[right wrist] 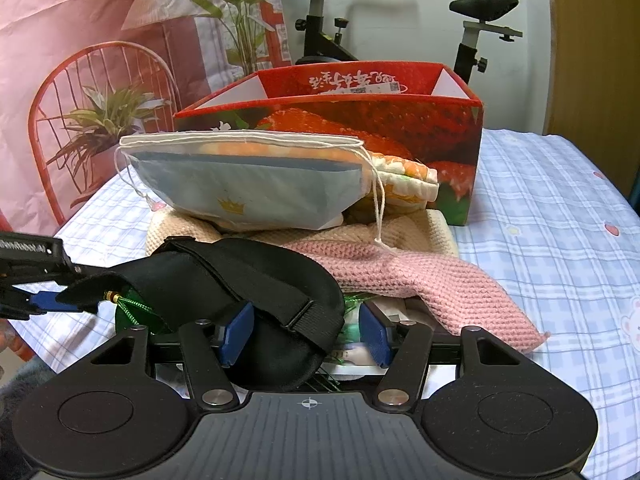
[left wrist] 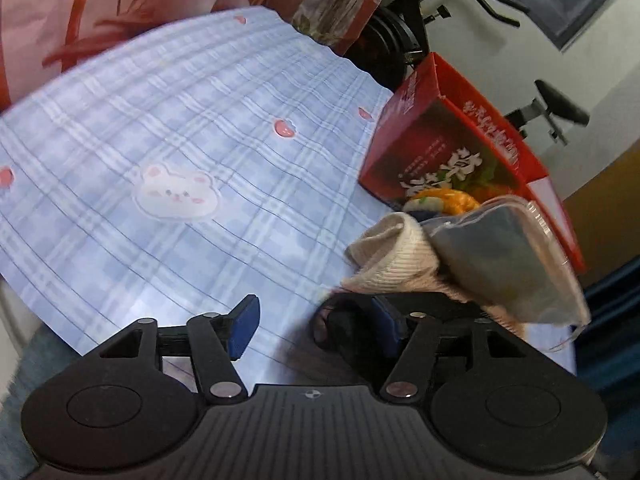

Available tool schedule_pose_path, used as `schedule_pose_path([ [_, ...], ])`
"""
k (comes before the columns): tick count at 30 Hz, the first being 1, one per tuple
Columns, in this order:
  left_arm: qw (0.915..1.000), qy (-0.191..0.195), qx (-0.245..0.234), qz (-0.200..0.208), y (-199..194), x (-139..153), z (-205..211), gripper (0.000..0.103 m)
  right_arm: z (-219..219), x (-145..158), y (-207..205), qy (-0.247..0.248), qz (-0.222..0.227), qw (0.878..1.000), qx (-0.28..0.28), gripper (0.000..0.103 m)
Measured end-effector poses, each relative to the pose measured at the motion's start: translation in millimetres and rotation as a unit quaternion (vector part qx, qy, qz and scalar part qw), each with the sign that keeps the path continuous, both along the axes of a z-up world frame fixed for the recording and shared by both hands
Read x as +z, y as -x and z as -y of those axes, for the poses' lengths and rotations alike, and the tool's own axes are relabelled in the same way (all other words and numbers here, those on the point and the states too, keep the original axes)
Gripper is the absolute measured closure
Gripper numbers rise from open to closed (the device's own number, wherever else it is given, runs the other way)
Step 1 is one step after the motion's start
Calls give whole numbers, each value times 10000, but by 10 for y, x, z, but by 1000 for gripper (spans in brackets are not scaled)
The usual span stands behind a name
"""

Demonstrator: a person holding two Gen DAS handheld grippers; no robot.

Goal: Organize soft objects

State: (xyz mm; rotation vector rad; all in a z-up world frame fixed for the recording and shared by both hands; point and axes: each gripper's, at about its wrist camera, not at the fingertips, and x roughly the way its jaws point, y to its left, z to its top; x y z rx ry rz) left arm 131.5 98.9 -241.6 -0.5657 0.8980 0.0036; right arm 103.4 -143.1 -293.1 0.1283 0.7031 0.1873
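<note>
A pile of soft things lies in front of a red strawberry box (right wrist: 452, 128): a black eye mask (right wrist: 256, 280), a pink knitted cloth (right wrist: 432, 280), a cream knitted cloth (right wrist: 436, 228), a pale drawstring pouch (right wrist: 248, 184) and an orange plush (right wrist: 404, 172). My right gripper (right wrist: 306, 334) is open, its blue pads either side of the eye mask's near end. My left gripper (left wrist: 316, 326) is open; its right pad touches the mask's black edge (left wrist: 344, 332). The pouch (left wrist: 504, 256) and cream cloth (left wrist: 392, 252) lie just beyond it.
A blue plaid sheet with bear and strawberry prints (left wrist: 180, 168) covers the surface. A pink printed backdrop (right wrist: 80, 60) hangs behind. An exercise bike (right wrist: 472, 28) stands behind the box. The box (left wrist: 452, 140) lies right of the left gripper.
</note>
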Motion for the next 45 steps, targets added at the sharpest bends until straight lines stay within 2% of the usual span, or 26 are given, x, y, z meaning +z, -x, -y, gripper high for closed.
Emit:
schedule_pose_path([
  [2, 9998, 186, -44, -16, -14, -18, 16, 37, 4, -4, -2, -5, -5, 10000, -4, 48],
  [6, 9994, 301, -130, -80, -28, -52, 74, 39, 7, -3, -2, 0, -1, 10000, 0, 48],
  [7, 9994, 296, -135, -82, -41, -57, 86, 43, 7, -4, -1, 0, 0, 10000, 1, 48],
  [8, 9995, 262, -167, -50, -45, -55, 102, 58, 5, -4, -1, -1, 0, 10000, 0, 48],
  [10, 9996, 96, -274, 17, -35, -27, 154, 77, 4, -4, 0, 7, 3, 10000, 2, 48],
  [13, 9978, -437, -345, 364, 9, 79, 258, 86, 6, 2, 11, 6, 2, 10000, -5, 48],
  [14, 9971, -481, -358, 477, 21, 111, 275, 87, 5, 10, 12, -4, -6, 10000, -11, 48],
  [19, 9917, -664, -382, 1028, 91, 287, 338, 91, 52, 70, 51, -139, -116, 9998, -73, 53],
  [23, 9876, -896, -372, 1235, 118, 359, 398, 92, 116, 143, 98, -371, -138, 9991, -123, 53],
  [28, 9862, -1033, -350, 1243, 142, 378, 408, 92, 200, 125, 94, -624, -324, 9971, -301, 52],
  [36, 9852, -1031, -615, 1224, 198, 326, 452, 91, 242, 99, 96, -907, -443, 9944, -320, 52],
  [45, 9858, -1063, -650, 1128, 192, 279, 446, 91, 373, 1, 82, -1394, -684, 9862, -572, 51],
])
